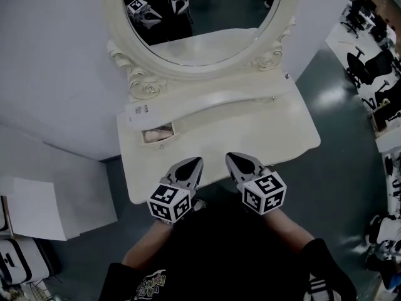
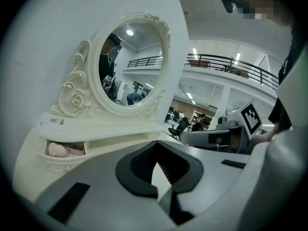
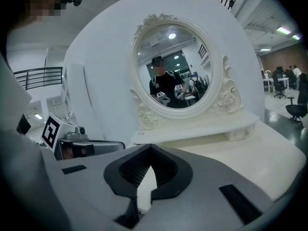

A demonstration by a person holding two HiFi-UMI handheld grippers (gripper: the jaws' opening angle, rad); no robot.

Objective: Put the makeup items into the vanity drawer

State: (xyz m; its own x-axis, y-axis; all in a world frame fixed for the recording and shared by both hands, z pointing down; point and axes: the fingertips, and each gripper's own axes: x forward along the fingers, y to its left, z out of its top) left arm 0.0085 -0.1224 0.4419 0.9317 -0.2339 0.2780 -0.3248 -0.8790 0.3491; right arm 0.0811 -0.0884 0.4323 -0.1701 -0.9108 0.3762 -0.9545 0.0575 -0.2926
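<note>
L gripper (image 1: 196,162) and R gripper (image 1: 234,158) side by side over near edge of vanity top (image 1: 263,130). Both w/ jaws clenched, nothing betw them. Small drawer (image 1: 164,144) stands open under shelf (image 1: 219,99), approx 10 o'clock from L gripper, well apart. Pinkish makeup items (image 1: 156,133) lie inside it. Oval mirror (image 1: 207,42) at 12 o'clock

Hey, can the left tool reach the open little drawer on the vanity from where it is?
Probably yes: the left tool sits at the front edge, the drawer stands open, and only bare tabletop lies between them.
</note>
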